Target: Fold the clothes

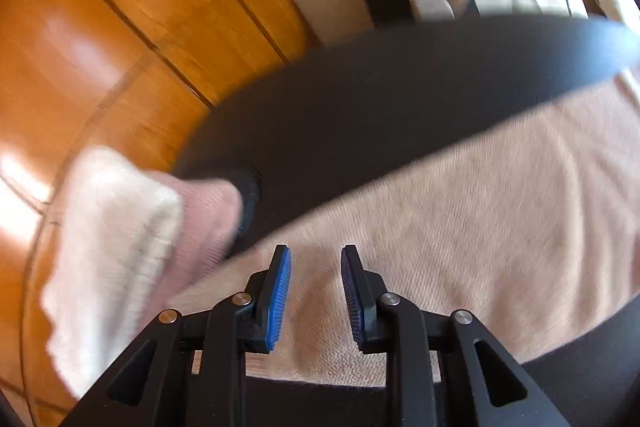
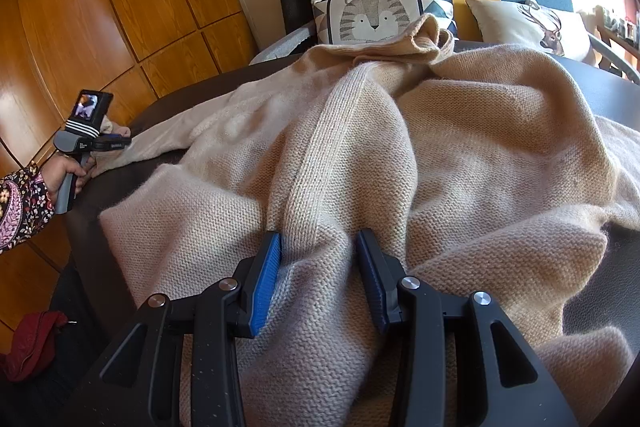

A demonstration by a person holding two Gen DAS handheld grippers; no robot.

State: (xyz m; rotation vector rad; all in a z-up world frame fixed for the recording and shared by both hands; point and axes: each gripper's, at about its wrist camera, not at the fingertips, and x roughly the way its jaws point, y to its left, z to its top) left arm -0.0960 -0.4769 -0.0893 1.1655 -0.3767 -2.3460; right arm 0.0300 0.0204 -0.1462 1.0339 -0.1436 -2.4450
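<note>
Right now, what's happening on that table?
A person with a handheld claw in each hand is folding a beige knit sweater spread rumpled over a dark table. The right claw is clamped on a bunched ridge of the knit near the front edge. The left claw hangs open over a sleeve stretched along the table's far left side, its cuff hanging off the edge. No neat fold yet.

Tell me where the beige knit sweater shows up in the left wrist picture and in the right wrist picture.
Left wrist view: the sweater crosses the lower right, its sleeve end hanging off the table at lower left.
Right wrist view: it fills the middle and right, bunched.
Shared landmark: the dark table under it.
</note>
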